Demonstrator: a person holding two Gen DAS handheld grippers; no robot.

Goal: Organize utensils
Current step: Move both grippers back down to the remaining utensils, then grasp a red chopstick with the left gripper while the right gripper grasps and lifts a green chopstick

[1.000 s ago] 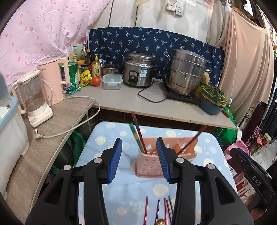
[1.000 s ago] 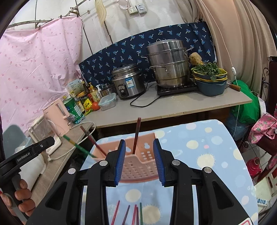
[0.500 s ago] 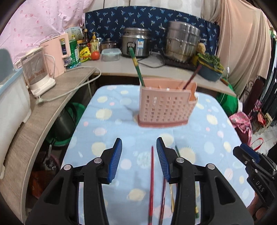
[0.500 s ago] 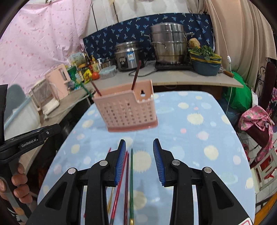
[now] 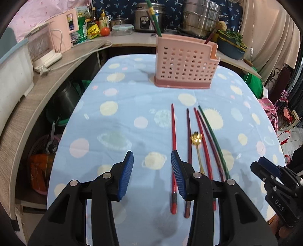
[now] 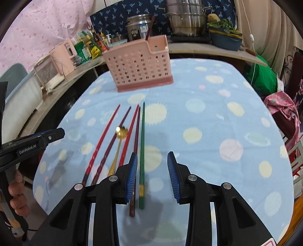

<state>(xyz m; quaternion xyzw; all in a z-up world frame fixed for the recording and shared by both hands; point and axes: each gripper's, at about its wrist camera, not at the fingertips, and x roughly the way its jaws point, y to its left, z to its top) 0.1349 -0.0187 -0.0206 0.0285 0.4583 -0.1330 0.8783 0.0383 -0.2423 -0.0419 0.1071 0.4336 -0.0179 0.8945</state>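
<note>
A pink perforated utensil basket [image 5: 185,62] stands at the far end of the blue dotted tablecloth [image 5: 121,117], with chopsticks standing in it; it also shows in the right wrist view [image 6: 140,64]. Several chopsticks lie side by side on the cloth: a red one [image 5: 173,147], a dark one [image 5: 189,143], a green one [image 6: 142,147]. A small gold spoon [image 5: 197,143] lies among them, also seen in the right wrist view [image 6: 118,145]. My left gripper [image 5: 152,174] is open and empty, left of the red chopstick. My right gripper [image 6: 152,174] is open and empty over the green chopstick.
A counter [image 5: 128,38] behind the table holds a rice cooker [image 5: 145,17], steel steamer pot [image 5: 200,17], pink kettle [image 5: 62,32], bottles and a tomato. A side shelf [image 5: 28,98] runs along the left. Bags and a chair stand to the right [image 6: 284,106].
Both grippers have pulled back from the basket and tilted down toward the near part of the table. The chopsticks and spoon on the cloth now lie right in front of the fingers.
</note>
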